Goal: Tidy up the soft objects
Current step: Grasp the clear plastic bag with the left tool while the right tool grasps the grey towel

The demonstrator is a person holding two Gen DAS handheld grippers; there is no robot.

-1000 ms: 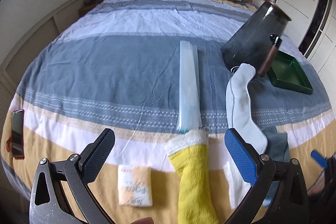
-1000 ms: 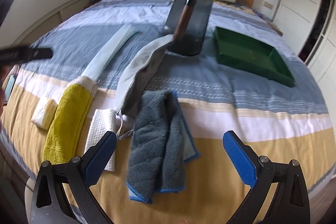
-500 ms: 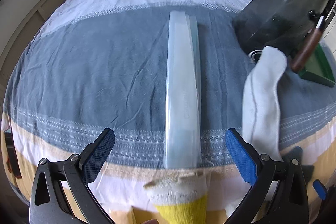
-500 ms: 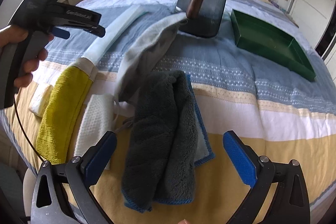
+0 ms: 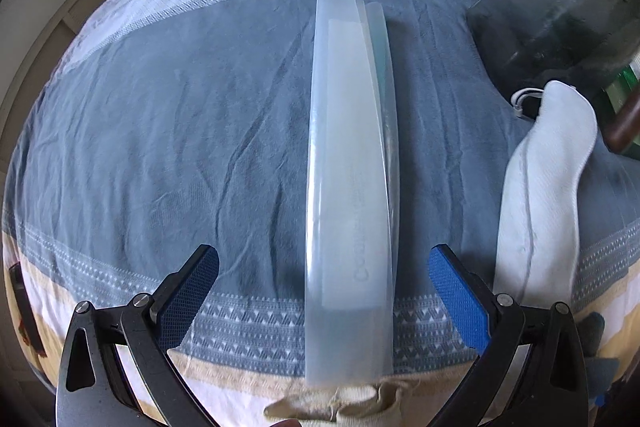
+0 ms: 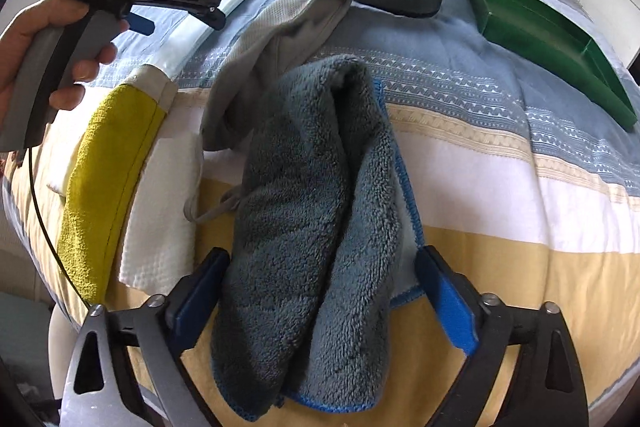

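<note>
grey fluffy towel, blue edging, bunched lengthwise on bed. R gripper jaws just been closing, towel btwn, left pad touching. L gripper wide over translucent strip.

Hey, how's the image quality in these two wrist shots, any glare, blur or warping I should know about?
Left wrist view: strong fisheye bowing, the translucent strip curves, a bright glare streak on the dark bin, black corners. Right wrist view: same warping, bright window glare at upper left, the grey towel sharp between the jaws, no obvious motion blur.
</note>
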